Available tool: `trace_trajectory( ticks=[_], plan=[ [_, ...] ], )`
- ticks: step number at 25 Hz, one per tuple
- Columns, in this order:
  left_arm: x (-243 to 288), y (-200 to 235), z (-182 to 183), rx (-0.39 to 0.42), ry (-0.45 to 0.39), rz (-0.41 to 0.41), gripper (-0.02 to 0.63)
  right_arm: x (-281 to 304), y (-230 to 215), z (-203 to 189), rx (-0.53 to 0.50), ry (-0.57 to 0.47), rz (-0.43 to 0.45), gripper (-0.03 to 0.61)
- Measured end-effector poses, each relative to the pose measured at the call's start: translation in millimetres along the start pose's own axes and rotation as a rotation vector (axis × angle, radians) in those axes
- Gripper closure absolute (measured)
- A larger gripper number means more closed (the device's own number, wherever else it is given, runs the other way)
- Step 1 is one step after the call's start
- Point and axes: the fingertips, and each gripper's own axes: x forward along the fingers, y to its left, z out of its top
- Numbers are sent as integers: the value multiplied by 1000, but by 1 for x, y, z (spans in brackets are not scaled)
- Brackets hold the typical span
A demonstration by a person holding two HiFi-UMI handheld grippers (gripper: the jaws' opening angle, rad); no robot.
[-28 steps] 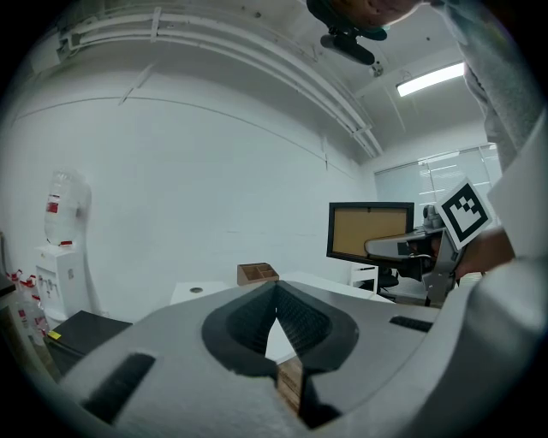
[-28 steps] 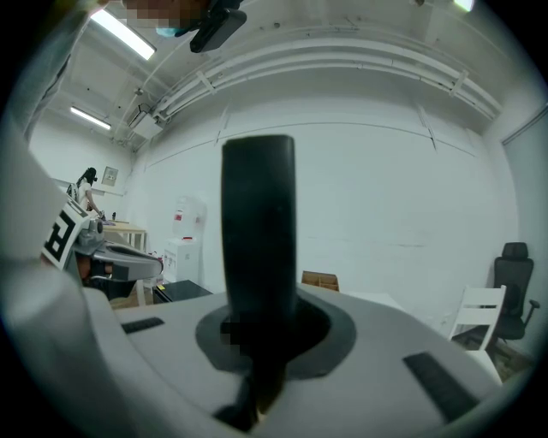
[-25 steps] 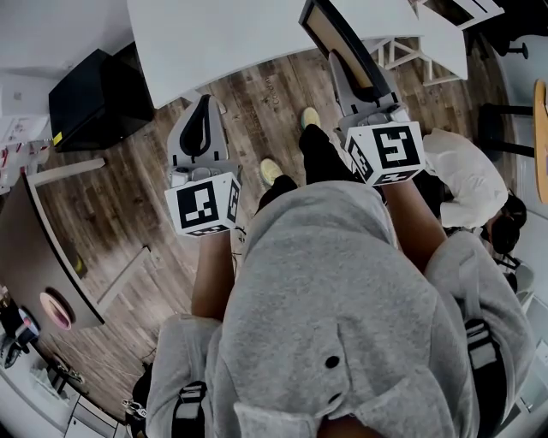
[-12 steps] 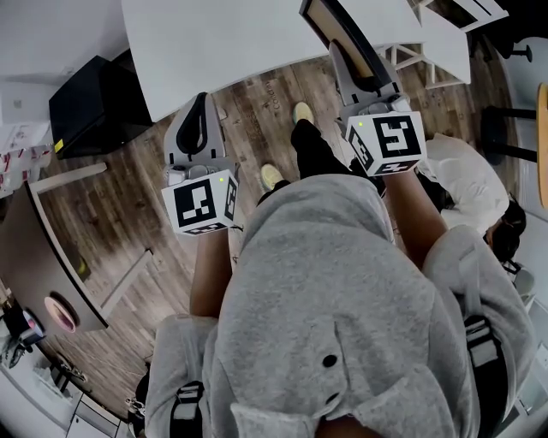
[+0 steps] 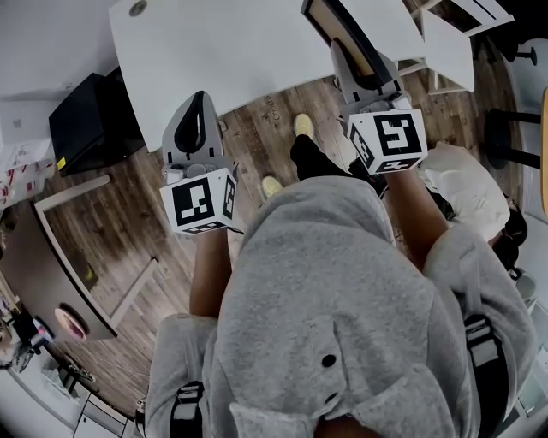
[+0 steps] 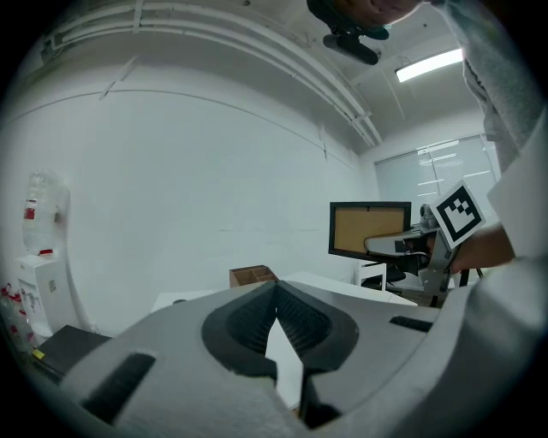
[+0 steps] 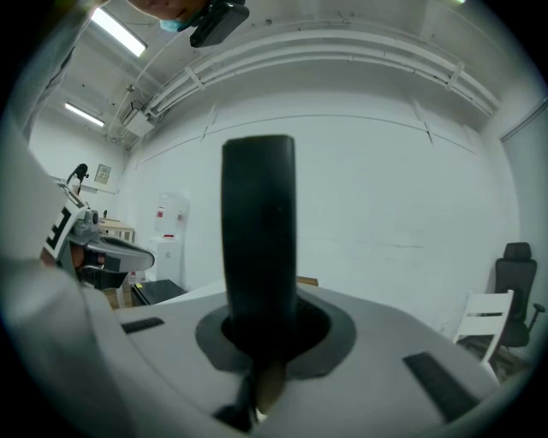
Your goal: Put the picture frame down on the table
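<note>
Squarely, the right gripper (image 7: 261, 335) clamps the picture frame (image 7: 259, 231) between its jaws.

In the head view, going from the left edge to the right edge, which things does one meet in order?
black box → left gripper → yellow shoes → right gripper holding the picture frame → person in a white top

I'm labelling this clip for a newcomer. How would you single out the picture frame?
Start from the large white table at the top of the head view. At its right end, the right gripper grips a rectangular black picture frame with a tan panel. It is the only thing either gripper holds.
</note>
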Motion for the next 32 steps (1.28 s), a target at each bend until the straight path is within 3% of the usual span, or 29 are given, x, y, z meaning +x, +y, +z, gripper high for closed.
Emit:
trace_trajectory(
  ticks=[32],
  plan=[
    [178,-16,21,41,92,91,594,125,-155,-48,-39,66,86,548]
  ],
)
